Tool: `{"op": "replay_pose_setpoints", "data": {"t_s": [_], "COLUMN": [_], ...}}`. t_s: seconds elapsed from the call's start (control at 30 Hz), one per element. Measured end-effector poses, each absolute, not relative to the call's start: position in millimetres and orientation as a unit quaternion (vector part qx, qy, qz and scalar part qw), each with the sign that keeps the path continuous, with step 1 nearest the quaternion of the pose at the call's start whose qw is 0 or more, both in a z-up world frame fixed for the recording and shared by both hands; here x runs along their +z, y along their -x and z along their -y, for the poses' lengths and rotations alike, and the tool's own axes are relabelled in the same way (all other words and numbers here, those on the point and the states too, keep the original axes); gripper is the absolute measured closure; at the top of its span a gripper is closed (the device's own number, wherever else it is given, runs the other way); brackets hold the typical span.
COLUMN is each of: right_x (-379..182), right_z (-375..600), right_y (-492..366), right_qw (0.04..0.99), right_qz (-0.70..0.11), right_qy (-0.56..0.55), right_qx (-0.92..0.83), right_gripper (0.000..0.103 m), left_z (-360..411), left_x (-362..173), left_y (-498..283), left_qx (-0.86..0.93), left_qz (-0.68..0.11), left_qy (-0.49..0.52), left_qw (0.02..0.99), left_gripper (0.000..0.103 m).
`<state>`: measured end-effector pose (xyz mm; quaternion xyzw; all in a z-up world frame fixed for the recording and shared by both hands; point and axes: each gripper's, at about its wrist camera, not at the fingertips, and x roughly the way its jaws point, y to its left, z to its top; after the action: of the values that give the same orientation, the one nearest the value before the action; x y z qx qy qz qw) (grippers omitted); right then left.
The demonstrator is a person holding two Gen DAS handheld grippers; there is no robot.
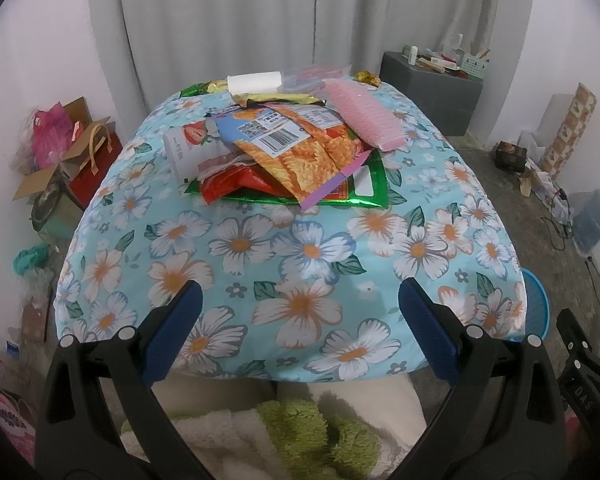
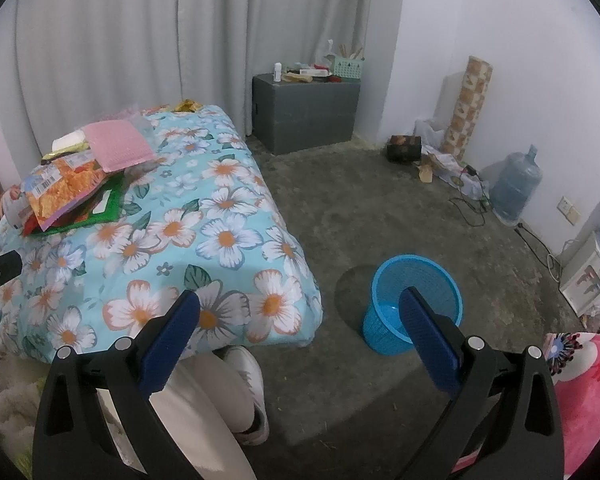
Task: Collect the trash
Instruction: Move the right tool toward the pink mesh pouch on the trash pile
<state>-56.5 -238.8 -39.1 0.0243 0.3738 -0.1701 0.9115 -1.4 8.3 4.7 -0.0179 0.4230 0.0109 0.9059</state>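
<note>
Grey pleated curtains fill the wall we face, with white walls to either side and a rough grey concrete floor below. On that floor stands a table draped in a light-blue cloth printed with white flowers. Past its far right corner we see a dark grey box-shaped cabinet, and near the right wall a translucent blue water jug. A round blue plastic mesh wastebasket sits on the floor just beside the table's near right corner. The heap of crumpled snack wrappers lies toward the table's far end, a pink ribbed pad resting on its right side. Our left gripper hovers over the near edge with its fingers spread wide and holding nothing; our right gripper hangs above the floor, fingers likewise apart.
</note>
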Motion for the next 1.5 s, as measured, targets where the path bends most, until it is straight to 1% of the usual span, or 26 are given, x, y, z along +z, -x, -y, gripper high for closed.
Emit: {"op": "replay_pose_setpoints", "data": {"t_s": [0.2,0.43,0.57,0.8,1.03,1.2,1.5], "right_x": [-34,-16,2,24,43,47,61], "right_z": [230,210,191,154,115,91,65], "right_y": [45,18,-6,-64,-94,-110,-130], "right_qw": [0.917,0.926,0.935,0.932,0.932,0.932,0.938], "right_qz": [-0.364,-0.356,-0.346,-0.361,-0.357,-0.358,-0.331], "right_qy": [-0.02,0.002,0.003,0.009,0.019,0.036,0.092], "right_qx": [-0.164,-0.128,-0.078,-0.002,0.053,0.047,0.037], "right_gripper": [0.006,0.006,0.006,0.006,0.006,0.006,0.006], "left_z": [-20,-41,-56,-95,-140,-166,-197], "left_x": [-2,12,18,27,37,44,55], "left_y": [6,-3,-14,-33,-50,-60,-81], "left_qx": [0.015,0.027,0.039,0.037,0.056,0.074,0.082], "left_qz": [-0.421,-0.402,-0.393,-0.394,-0.387,-0.379,-0.357], "left_qy": [0.02,0.029,0.026,0.038,0.054,0.055,0.068], "left_qw": [0.907,0.915,0.918,0.918,0.919,0.921,0.928], "left_gripper": [0.009,0.009,0.009,0.009,0.009,0.009,0.009]}}
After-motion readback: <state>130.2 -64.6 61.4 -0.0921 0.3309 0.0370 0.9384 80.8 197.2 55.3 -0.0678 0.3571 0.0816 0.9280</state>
